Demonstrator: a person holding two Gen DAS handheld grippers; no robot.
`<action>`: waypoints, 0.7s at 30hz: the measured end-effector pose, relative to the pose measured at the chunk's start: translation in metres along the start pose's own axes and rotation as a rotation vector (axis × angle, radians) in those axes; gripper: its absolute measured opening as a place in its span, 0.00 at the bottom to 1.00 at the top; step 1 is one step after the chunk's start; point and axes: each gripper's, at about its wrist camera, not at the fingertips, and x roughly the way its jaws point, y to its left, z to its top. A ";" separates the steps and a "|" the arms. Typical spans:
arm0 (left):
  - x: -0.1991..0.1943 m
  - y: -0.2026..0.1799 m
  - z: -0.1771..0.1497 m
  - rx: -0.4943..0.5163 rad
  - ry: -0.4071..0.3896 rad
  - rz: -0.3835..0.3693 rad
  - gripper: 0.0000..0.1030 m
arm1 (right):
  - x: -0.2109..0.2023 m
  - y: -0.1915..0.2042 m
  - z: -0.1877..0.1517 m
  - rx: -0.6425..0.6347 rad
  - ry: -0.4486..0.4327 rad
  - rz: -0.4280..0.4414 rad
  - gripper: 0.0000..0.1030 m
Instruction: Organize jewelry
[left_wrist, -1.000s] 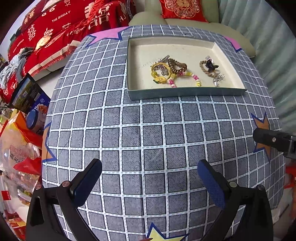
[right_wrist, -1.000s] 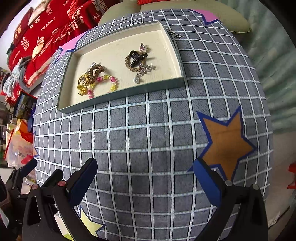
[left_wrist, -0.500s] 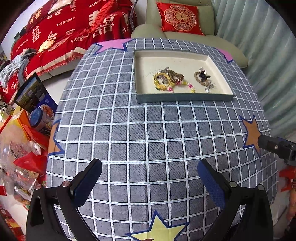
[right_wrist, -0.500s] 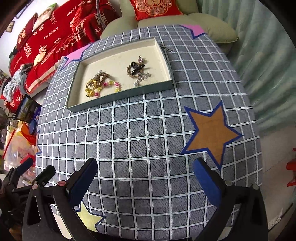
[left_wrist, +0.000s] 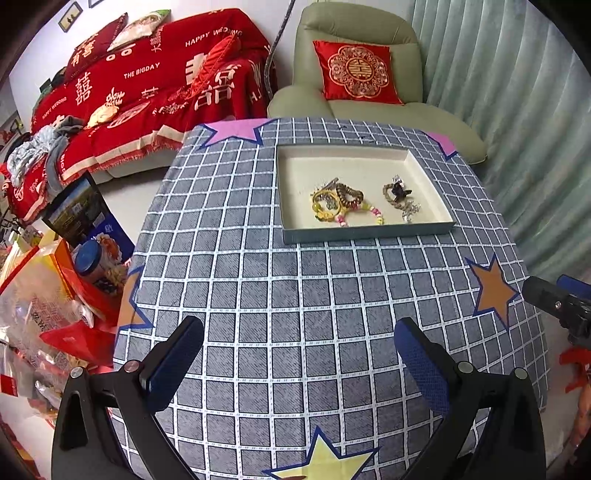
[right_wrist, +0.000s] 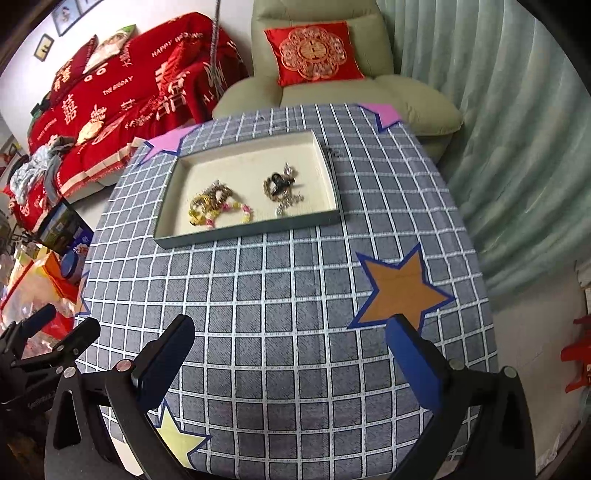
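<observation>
Both views are bright and evenly lit by soft daylight that seems to filter through the pale green pleated curtain (left_wrist: 517, 110) on the right. Shadows on the grey checked tablecloth (right_wrist: 280, 295) are faint. Fisheye distortion bows the grid lines; the corners are black. Focus is sharp, without motion blur.

Only readable stuff was on the red throw (left_wrist: 147, 92) over the sofa behind the table (left_wrist: 295, 295): "HAPPY WEDDING", "THE BIGDAY", plus big white Chinese characters. The red cushion (left_wrist: 356, 72) had a gold character too.
</observation>
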 end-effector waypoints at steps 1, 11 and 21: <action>-0.001 0.001 0.001 0.000 -0.007 0.000 1.00 | -0.002 0.002 0.000 -0.005 -0.007 -0.002 1.00; -0.007 0.004 0.003 -0.001 -0.024 0.003 1.00 | -0.013 0.014 0.004 -0.032 -0.054 -0.031 1.00; -0.007 0.003 0.003 0.011 -0.021 0.010 1.00 | -0.011 0.016 0.006 -0.036 -0.043 -0.040 1.00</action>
